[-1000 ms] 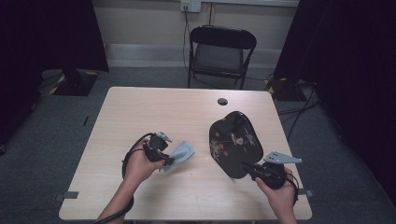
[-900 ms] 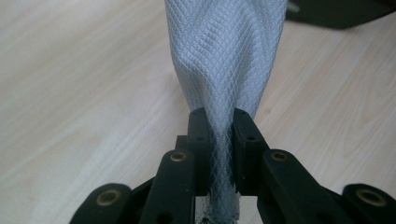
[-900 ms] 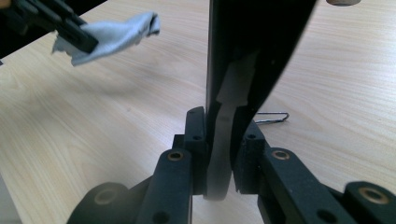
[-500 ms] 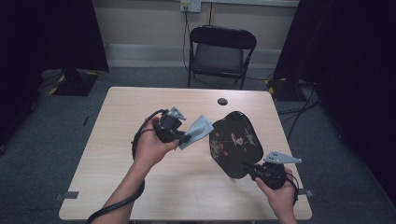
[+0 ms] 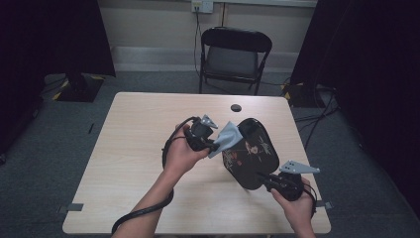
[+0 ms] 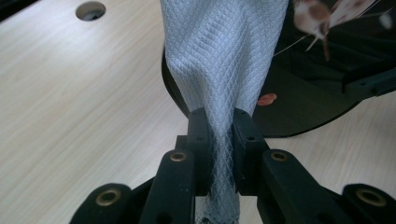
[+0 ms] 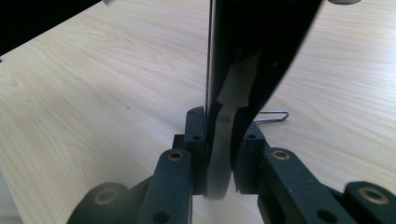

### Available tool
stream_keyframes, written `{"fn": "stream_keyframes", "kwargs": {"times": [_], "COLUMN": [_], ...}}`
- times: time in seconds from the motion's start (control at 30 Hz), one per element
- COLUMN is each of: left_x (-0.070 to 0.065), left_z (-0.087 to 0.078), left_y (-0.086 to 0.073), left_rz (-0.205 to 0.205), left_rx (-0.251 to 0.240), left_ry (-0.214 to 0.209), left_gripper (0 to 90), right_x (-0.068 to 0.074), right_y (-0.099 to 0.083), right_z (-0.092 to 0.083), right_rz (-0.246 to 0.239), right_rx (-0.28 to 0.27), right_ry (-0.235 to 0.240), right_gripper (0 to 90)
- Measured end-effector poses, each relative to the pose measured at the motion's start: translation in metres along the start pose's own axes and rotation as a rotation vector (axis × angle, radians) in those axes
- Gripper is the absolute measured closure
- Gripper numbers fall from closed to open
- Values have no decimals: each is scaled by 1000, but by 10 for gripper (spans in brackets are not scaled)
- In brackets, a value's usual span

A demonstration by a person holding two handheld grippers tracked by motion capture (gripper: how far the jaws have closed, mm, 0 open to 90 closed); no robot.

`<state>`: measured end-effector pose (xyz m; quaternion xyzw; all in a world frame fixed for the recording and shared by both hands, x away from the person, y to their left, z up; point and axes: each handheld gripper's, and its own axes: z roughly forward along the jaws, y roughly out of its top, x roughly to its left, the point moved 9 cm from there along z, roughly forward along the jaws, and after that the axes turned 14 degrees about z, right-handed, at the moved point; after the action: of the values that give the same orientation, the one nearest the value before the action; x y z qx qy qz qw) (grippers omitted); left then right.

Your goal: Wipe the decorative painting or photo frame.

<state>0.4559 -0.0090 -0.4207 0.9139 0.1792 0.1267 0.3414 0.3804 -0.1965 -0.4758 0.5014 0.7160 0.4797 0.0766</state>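
A: Which step is this, would you say?

B: Wiping, about to begin. The right tongs (image 5: 261, 177), low and right of centre in the high view, are clamped on the near rim of a black lacquered tray (image 5: 249, 151) painted with flowers and hold it tilted up off the worktop (image 5: 133, 129). In the right gripper view the tray's edge (image 7: 224, 140) runs straight between the jaws, which press on it from both sides.

A: And the other hand?

B: The left tongs (image 5: 214, 145), near the middle of the high view, are pressed together on a pale blue-grey cloth (image 5: 227, 139). In the left gripper view the quilted cloth (image 6: 224, 60) rises out of the pinched jaws at the centre of the frame, with the tray's dark rim (image 6: 299, 107) just behind it to the right. The cloth's free end lies against the tray's upper left edge, or very close to it; I can't tell whether it touches.

A: So the next move?

B: I'd judge the cloth has to be laid flat on the painted face and drawn across it, while the right tongs hold the tray steady. The grip is on a thin rim, so hard pressure from the cloth could twist the tray in the jaws.

A: Anything else on the worktop?

B: A round cable hole (image 5: 236, 107) at its far edge, above the tray.
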Motion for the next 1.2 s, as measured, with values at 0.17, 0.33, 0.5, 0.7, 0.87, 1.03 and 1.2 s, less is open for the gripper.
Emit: {"fn": "stream_keyframes", "kwargs": {"times": [0.17, 0.33, 0.5, 0.7, 0.87, 1.03, 1.2], "left_x": [1, 0, -5, -12, -18, -23, -33], "left_z": [15, 30, 46, 61, 74, 77, 75], "left_y": [-13, -27, -42, -58, -69, -79, -89], "left_rz": [-20, -34, -60, -72, -96, -79, -59], "left_rx": [23, 41, 58, 89, 112, 166, 202], "left_ry": [-5, -9, -23, -44, -58, -66, -81], "left_gripper": [801, 802, 802, 802, 803, 802, 802], "right_x": [0, 0, 0, 0, 0, 0, 0], "right_y": [0, 0, 0, 0, 0, 1, 0], "right_z": [0, 0, 0, 0, 0, 0, 0], "right_rz": [0, -4, -3, -6, -6, -5, -6], "right_rx": [2, 4, 3, 3, 4, 3, 4], "right_ry": [2, 0, -1, -1, -1, 1, 1], "right_gripper": [789, 789, 788, 788, 788, 788, 788]}}
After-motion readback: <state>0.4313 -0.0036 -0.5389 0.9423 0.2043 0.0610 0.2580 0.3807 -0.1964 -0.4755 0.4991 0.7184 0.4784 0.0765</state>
